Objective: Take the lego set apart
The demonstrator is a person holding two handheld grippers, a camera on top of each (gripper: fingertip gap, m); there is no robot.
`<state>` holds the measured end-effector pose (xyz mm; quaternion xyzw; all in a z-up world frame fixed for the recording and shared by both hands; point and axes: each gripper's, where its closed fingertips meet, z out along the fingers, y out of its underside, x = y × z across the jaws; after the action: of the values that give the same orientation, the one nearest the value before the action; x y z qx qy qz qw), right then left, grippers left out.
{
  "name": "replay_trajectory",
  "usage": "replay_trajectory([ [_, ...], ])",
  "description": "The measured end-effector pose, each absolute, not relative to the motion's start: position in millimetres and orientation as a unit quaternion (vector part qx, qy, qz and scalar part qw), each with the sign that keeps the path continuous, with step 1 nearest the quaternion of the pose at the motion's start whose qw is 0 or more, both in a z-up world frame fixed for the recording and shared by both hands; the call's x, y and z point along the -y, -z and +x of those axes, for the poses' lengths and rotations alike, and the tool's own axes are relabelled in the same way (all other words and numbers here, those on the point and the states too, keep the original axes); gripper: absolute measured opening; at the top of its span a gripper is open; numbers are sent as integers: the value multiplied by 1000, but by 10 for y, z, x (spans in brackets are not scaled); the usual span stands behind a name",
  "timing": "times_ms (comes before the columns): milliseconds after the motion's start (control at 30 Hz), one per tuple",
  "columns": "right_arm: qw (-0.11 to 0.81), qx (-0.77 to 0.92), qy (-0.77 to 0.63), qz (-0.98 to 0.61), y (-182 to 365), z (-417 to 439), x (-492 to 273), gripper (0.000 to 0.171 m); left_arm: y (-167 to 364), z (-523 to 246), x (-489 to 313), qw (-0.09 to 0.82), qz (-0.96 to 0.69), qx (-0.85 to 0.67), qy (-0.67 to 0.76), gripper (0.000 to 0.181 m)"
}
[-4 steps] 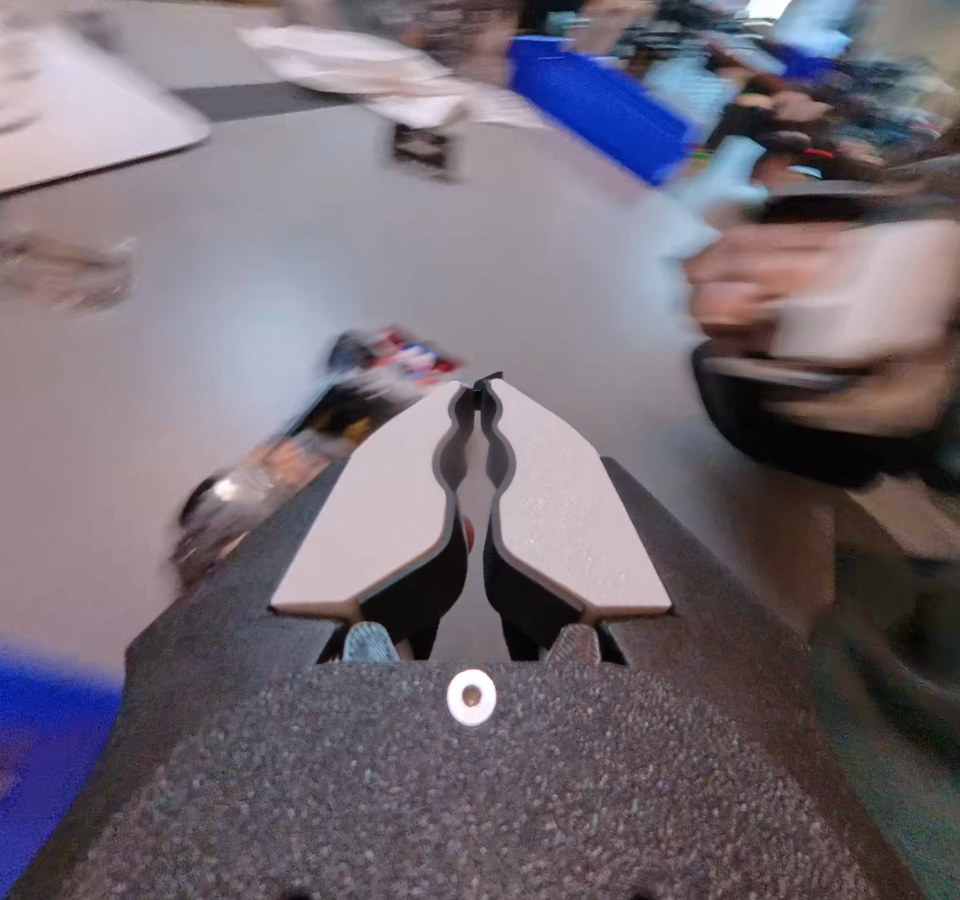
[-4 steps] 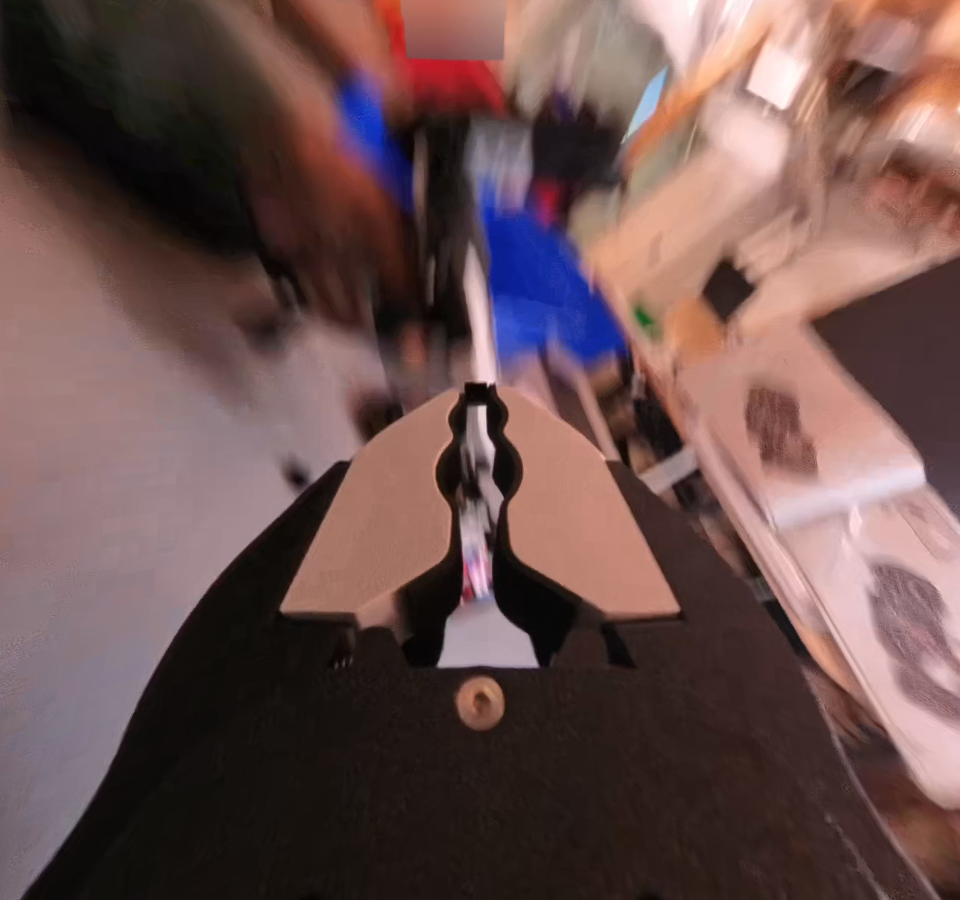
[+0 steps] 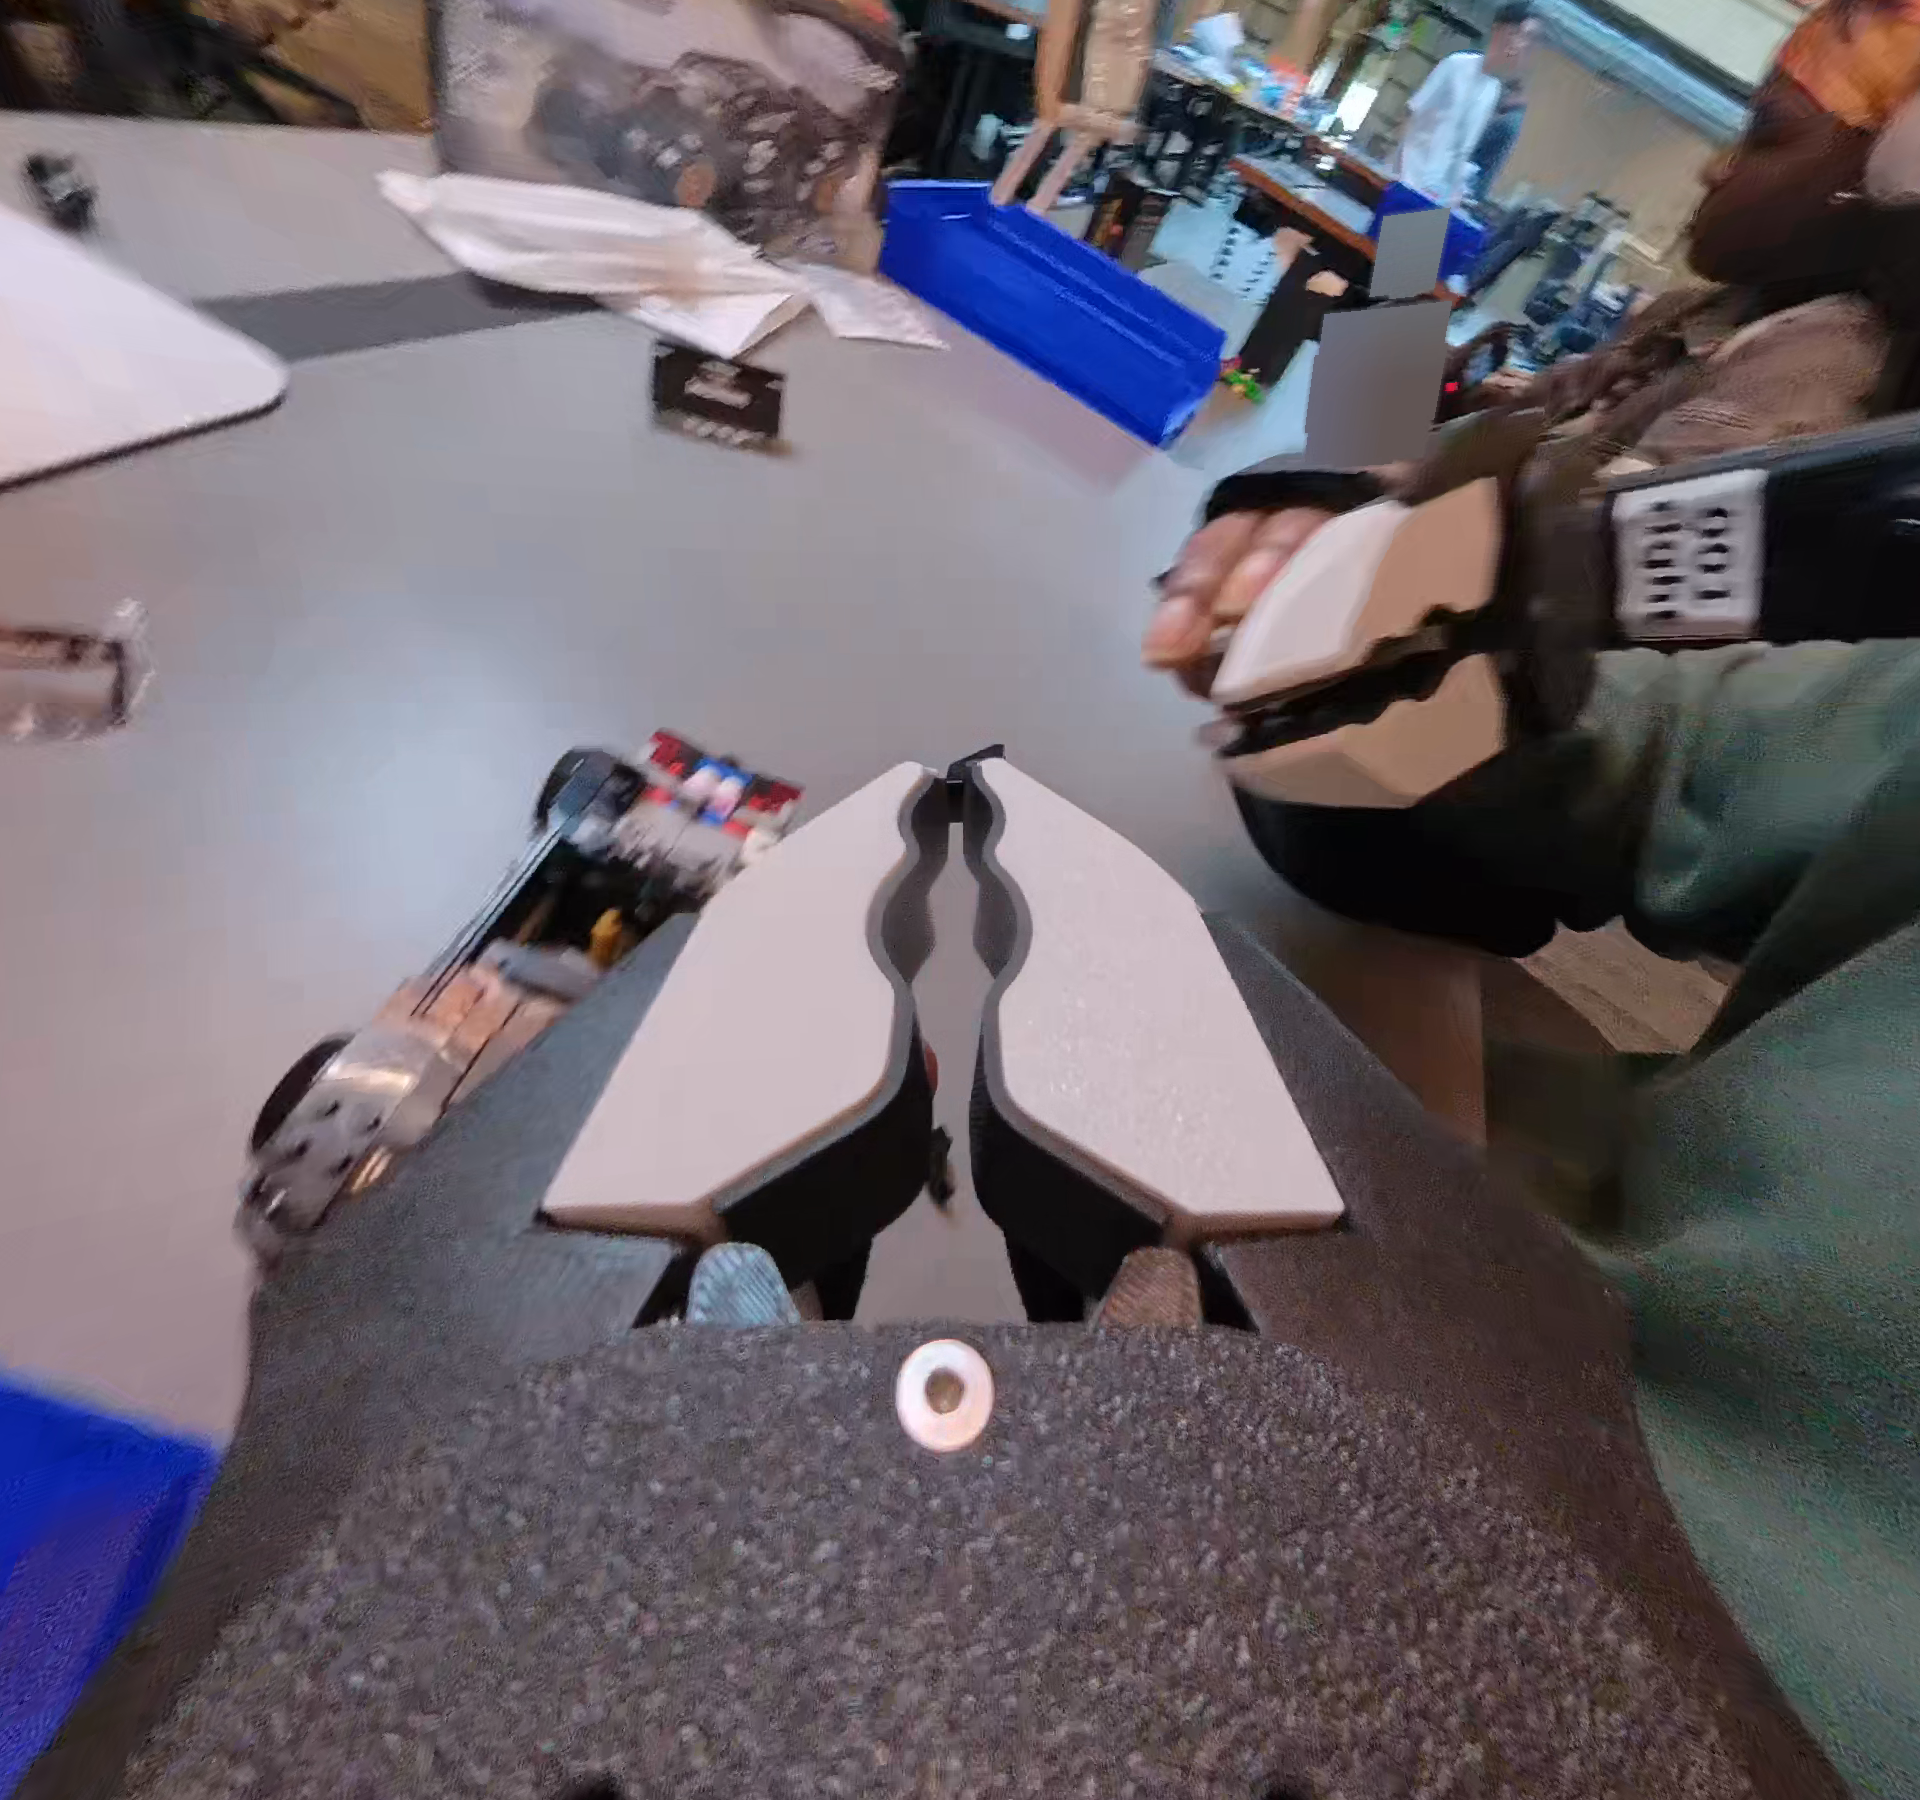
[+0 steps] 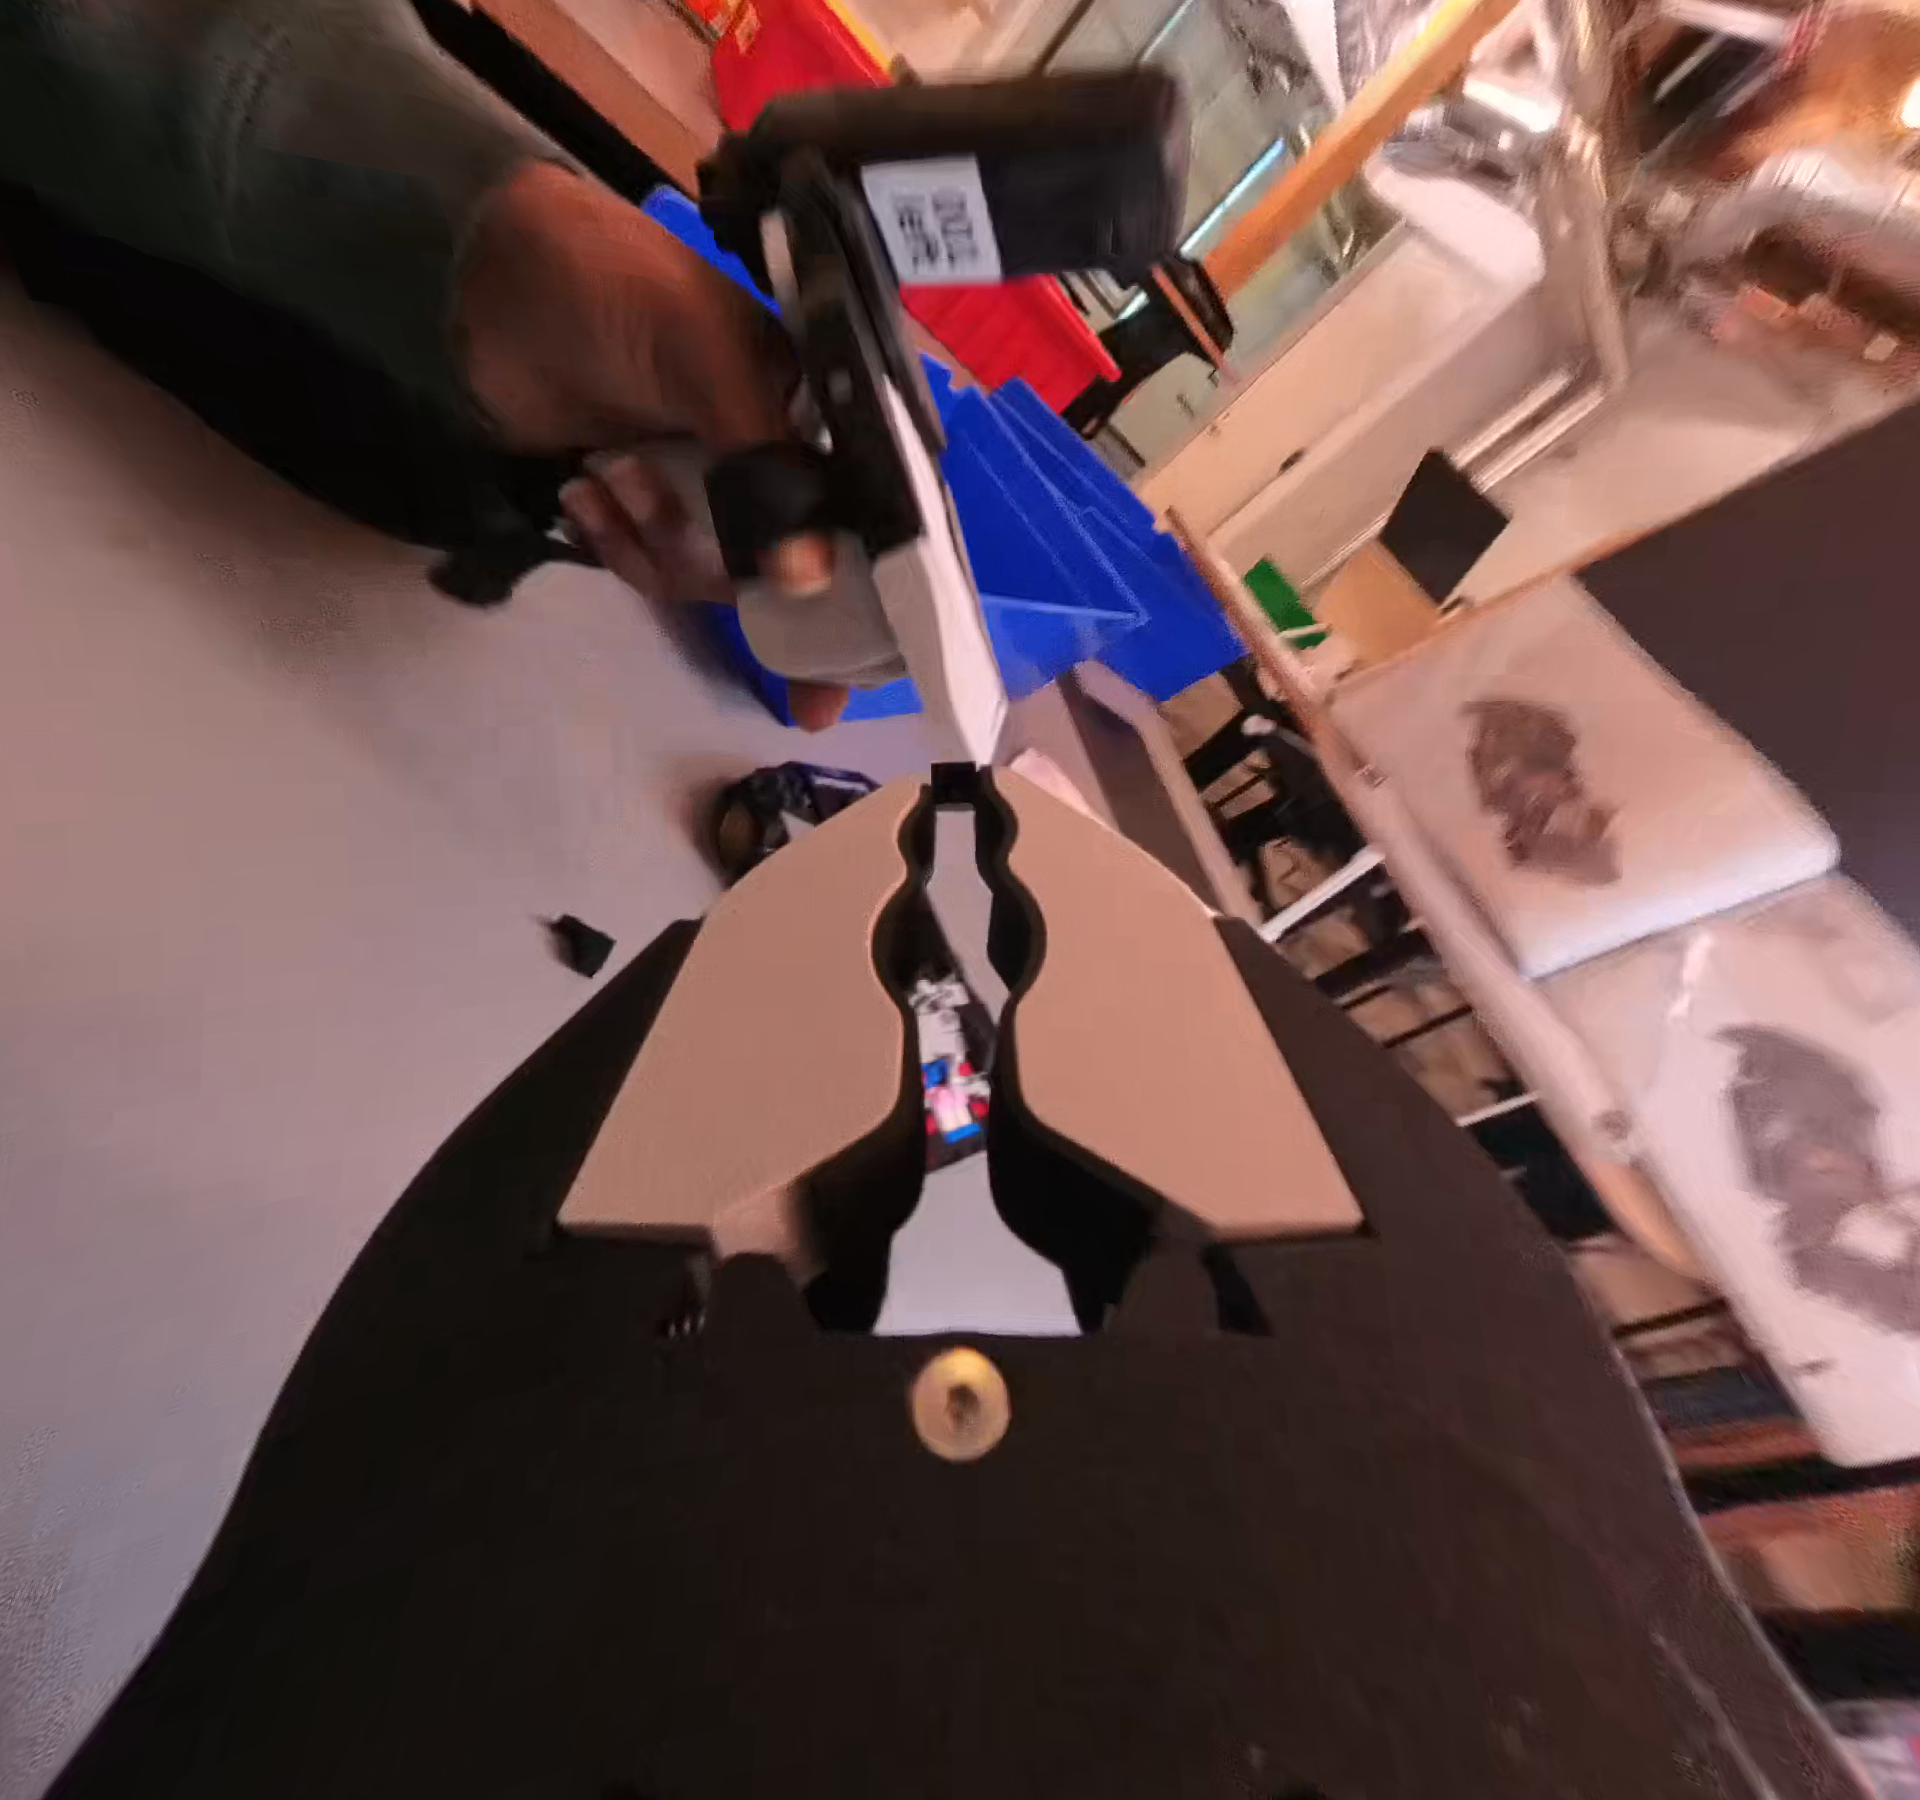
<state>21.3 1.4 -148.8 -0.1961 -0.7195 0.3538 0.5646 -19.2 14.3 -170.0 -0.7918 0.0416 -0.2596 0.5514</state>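
Note:
The lego car (image 3: 499,940), dark with red, white and blue parts, lies on the grey table (image 3: 520,607) just left of my left gripper (image 3: 961,779). That gripper is shut on a small black piece (image 3: 966,763) at its tips. My right gripper (image 3: 1221,711) is hand-held to the right, above the table. In the right wrist view my right gripper (image 4: 954,789) is shut on a small black piece (image 4: 954,780). The left gripper (image 4: 935,607) hangs just beyond it. Part of the car (image 4: 951,1075) shows between the fingers. A loose wheel (image 4: 764,815) and a black bit (image 4: 582,945) lie on the table.
The lego box (image 3: 644,57) stands at the table's far side with white paper bags (image 3: 623,254) and a black card (image 3: 717,394) before it. A blue bin (image 3: 1049,306) sits at the far right. A white board (image 3: 104,348) and a clear bag (image 3: 62,670) lie left. One gripper's finger ends stand about 6 cm off the other's. The loose wheel (image 4: 764,815) lies around 10 cm away from my left fingertips. The black bit (image 4: 582,945) is about equally far from each gripper, around 12 cm.
Both views were motion-blurred a moment ago and are sharper now. Both grippers stay shut with a black bit at their tips. The right wrist view has swung slightly.

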Motion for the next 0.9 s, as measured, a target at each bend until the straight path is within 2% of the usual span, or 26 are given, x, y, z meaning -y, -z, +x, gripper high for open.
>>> replay_trajectory([
  [367,532,679,-429,-269,1433,163,-169,8,1656,-338,-143,570,-786,-38,235,4],
  [533,477,661,-445,-371,1570,69,-362,8,1196,-990,316,617,-785,-27,57,3],
  [633,440,653,-456,-415,1669,19,-415,8,1373,-1636,676,538,-841,22,-58,4],
  [733,415,661,-458,-425,1779,-8,-383,8,1845,-1899,844,430,-899,49,-66,5],
  [833,407,677,-444,-422,1868,-9,-327,8,2249,-1916,856,355,-932,46,-56,26],
  [900,405,683,-441,-418,1887,-4,-293,8,2367,-1864,817,347,-936,41,-39,39],
])
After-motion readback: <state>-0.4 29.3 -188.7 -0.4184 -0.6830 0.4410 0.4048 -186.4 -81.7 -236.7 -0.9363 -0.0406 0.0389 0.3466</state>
